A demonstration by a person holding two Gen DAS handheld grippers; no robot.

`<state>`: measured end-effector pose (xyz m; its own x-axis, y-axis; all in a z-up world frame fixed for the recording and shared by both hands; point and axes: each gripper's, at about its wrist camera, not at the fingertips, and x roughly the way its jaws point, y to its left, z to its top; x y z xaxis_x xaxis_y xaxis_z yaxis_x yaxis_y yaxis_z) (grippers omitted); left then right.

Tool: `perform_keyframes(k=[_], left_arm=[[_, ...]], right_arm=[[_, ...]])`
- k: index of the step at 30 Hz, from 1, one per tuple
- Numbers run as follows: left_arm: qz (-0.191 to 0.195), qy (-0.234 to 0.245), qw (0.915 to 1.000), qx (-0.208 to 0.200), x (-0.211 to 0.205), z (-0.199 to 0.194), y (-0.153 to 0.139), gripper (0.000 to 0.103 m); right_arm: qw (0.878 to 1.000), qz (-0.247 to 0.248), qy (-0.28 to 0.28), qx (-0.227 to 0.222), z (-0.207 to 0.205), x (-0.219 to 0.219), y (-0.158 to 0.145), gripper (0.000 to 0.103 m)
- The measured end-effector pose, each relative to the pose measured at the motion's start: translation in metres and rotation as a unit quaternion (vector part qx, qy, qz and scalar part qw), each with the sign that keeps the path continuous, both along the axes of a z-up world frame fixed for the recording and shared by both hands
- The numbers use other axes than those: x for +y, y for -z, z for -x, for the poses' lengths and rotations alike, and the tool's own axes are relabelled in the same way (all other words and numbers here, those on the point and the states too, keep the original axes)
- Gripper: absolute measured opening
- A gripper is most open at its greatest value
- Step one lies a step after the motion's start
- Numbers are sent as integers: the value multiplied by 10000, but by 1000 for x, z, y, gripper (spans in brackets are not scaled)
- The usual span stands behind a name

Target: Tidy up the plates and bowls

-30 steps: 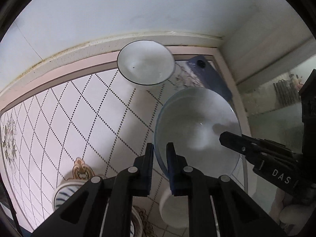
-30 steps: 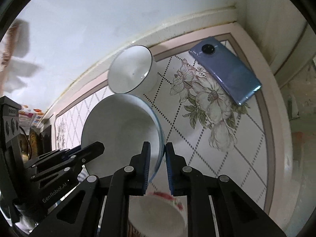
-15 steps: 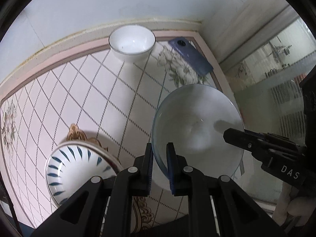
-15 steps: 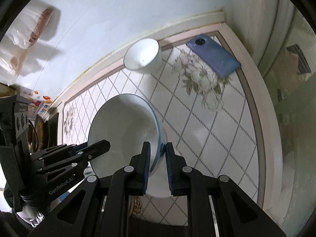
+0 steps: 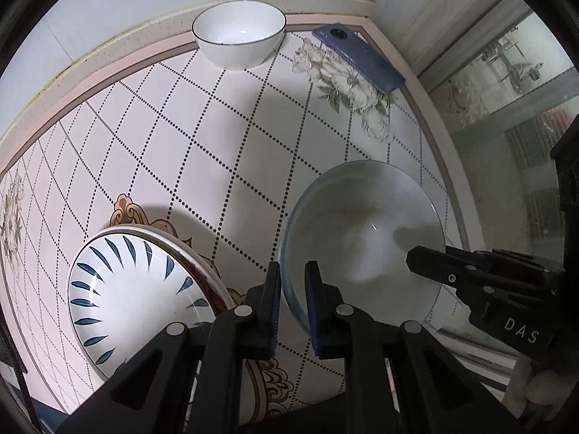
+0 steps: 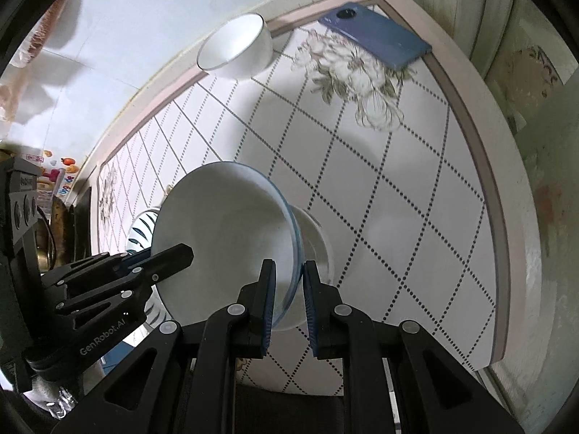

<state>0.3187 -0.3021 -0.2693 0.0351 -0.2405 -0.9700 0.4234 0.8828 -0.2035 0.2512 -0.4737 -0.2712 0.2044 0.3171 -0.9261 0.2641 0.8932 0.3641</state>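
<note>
While both tools clamp opposite rim edges, the bench shows wider than a second ago: the glass-rimmed bowl has been carried back toward its near edge, beside the striped bowl, likely for stacking. Left tool, right tool. Count: three bowls, including the white bowl; one phone.

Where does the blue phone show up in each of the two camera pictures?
Left wrist: phone at upper right, on the table's floral corner, right of the small white bowl.
Right wrist: phone at top right, again right of that bowl.
Shared landmark: the small white bowl by the wall.
</note>
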Motion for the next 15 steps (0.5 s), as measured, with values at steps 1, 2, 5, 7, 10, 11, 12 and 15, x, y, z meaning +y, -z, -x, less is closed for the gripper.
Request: perform_keyframes(k=[1,2,5,7,10,11,12,15], left_arm=[[-31,17,10000,16,0,0,3,11],[-46,26,10000,29,-1,0,5,11],[-104,79,9999,48,-3,3,10,11],[-136,118,9998,68,-4,5,13,11],[-177,147,9997,96,-6,7,17,11],[-188,149,9997,109,-6,8,18,11],[-196,148,9996,118,-7,9,19,11],[-215,164,9995,148,-7,10,22,11]], right_arm=[[10000,-6,-2,26,0,0,3,17],[10000,-9,-2,55,1,0,7,17],[9999,-12,-5,142,1,1,15,17],[9998,-14,0,177,2,1,18,17],[9997,7,-10,234,2,0,22,17],[9997,18,-15,243,1,1,24,17],[9997,41,-27,252,1,1,25,17],[9995,53,-40,301,1,2,29,17]])
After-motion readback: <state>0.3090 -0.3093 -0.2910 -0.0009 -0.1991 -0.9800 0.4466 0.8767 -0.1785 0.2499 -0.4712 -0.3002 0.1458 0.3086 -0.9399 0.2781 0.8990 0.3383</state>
